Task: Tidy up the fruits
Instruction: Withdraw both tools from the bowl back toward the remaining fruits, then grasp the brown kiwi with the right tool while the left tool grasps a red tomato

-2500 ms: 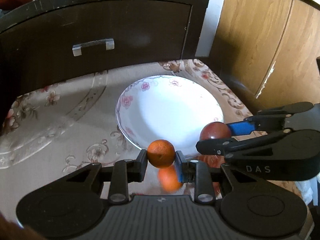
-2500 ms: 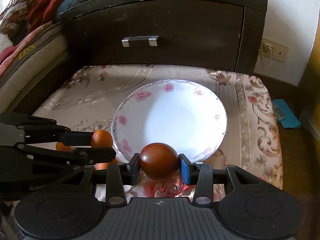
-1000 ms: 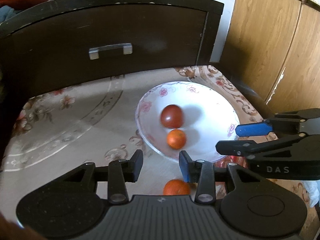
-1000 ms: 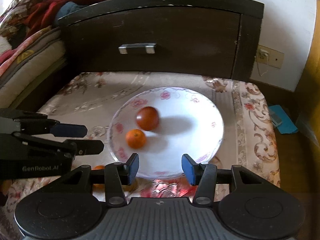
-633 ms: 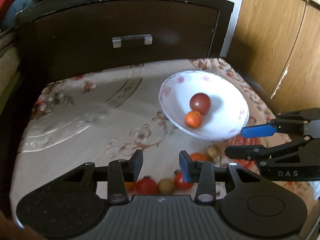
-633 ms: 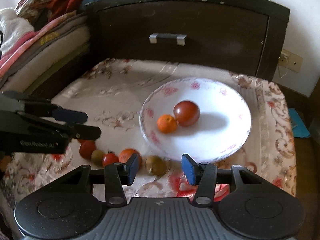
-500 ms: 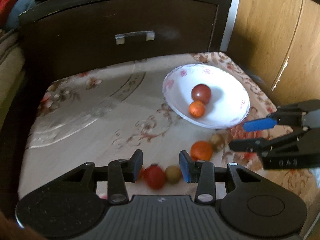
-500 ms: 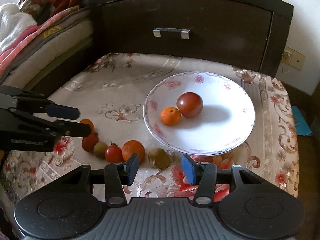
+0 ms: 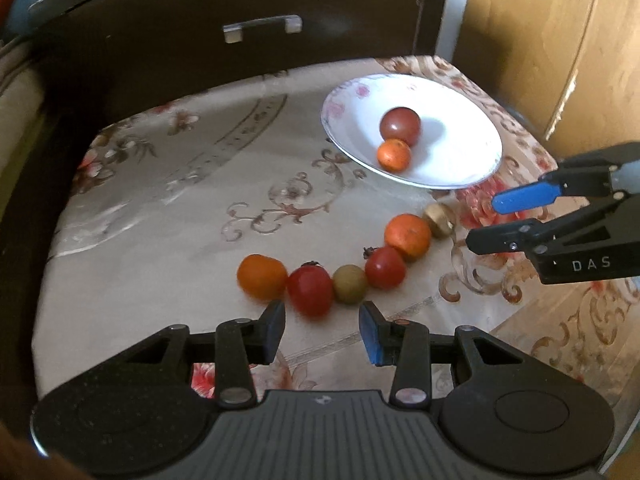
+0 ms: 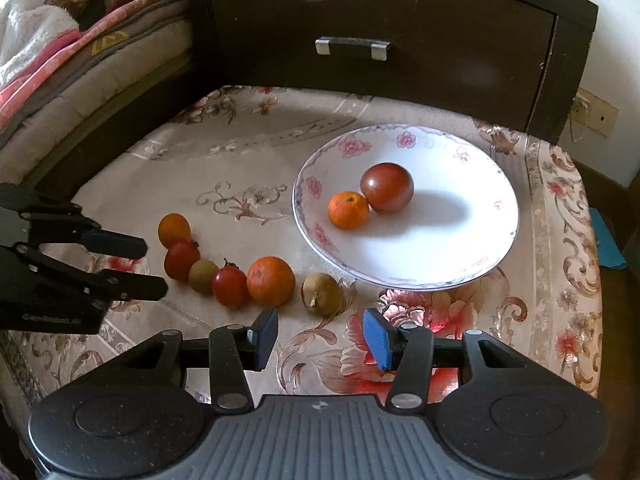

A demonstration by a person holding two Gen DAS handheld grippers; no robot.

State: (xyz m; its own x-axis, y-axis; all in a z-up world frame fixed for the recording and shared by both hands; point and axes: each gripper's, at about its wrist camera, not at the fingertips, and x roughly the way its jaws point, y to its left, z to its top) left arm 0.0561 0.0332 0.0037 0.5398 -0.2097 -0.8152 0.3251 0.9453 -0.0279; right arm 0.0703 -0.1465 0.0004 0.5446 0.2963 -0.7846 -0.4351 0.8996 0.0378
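Note:
A white floral plate [image 9: 460, 176] [image 10: 440, 248] holds a dark red tomato [image 9: 400, 126] [image 10: 387, 193] touching a small orange [image 9: 394, 155] [image 10: 348, 210]. On the cloth in front of it, several fruits lie in a curved row: an orange [image 9: 262, 276], a red tomato [image 9: 310, 290], a greenish fruit [image 9: 351, 284], another tomato [image 9: 385, 267], a larger orange [image 9: 407, 237] [image 10: 271, 281] and a brown fruit [image 9: 438, 220] [image 10: 322, 294]. My left gripper [image 9: 322, 320] [image 10: 154, 268] is open and empty near the row's left end. My right gripper [image 10: 320, 326] [image 9: 484, 222] is open and empty just before the brown fruit.
A dark drawer cabinet with a metal handle [image 9: 262, 28] [image 10: 352, 46] closes off the back of the floral cloth. A wooden wardrobe [image 9: 560, 40] stands to the right, and piled bedding [image 10: 60, 60] lies to the left. A blue item [image 10: 608, 240] lies past the cloth's right edge.
Both grippers let go of the small orange and the dark tomato, which now lie in the plate. Both drew back toward the near edge, bringing the row of fruits into view.

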